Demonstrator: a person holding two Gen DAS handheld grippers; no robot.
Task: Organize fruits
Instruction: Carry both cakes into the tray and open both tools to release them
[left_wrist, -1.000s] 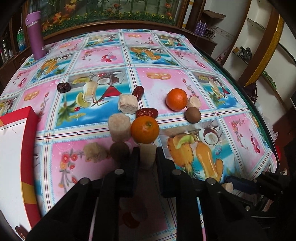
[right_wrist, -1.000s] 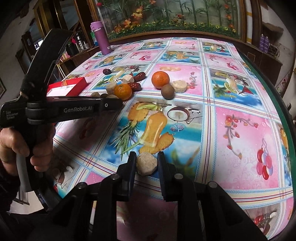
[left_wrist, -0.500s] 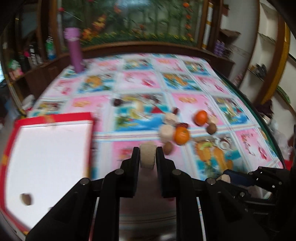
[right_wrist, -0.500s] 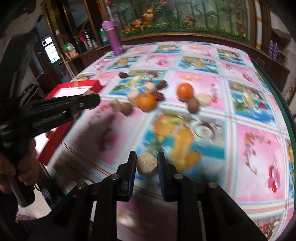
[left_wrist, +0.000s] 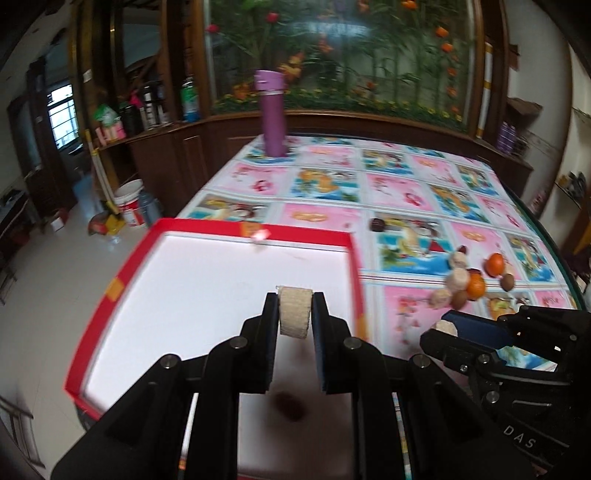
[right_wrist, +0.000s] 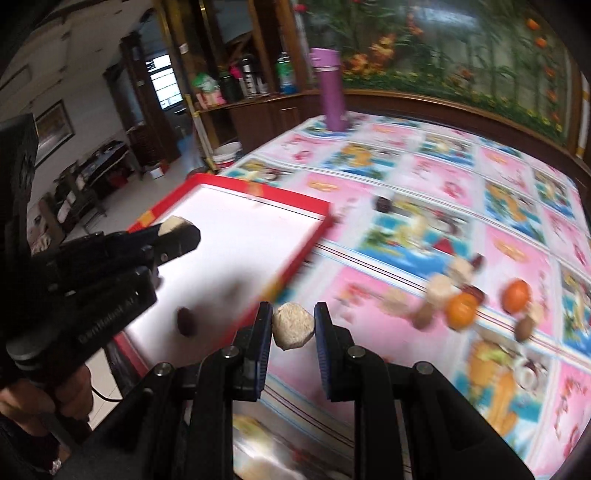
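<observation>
Left hand-held gripper (left_wrist: 294, 314): clamped on a beige cake (left_wrist: 293, 312), above the white floor of the red box (left_wrist: 354, 258).
Right hand-held gripper (right_wrist: 293, 326): clamped on another beige piece (right_wrist: 293, 325), above the box's near right rim.
Risk: releasing there could bounce it onto the bench (right_wrist: 424, 192).
Crowding: both tools close together; they may knock.
Remaining: oranges (right_wrist: 461, 311) far right.

Tray (left_wrist: 110, 291) left of probably 2 oranges (left_wrist: 475, 287)

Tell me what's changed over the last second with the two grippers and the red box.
Both grippers swung from the fruit pile toward the red box: the left gripper now holds its beige piece above it, the right gripper nears its edge. Both grips are unchanged; the pile stayed put.
</observation>
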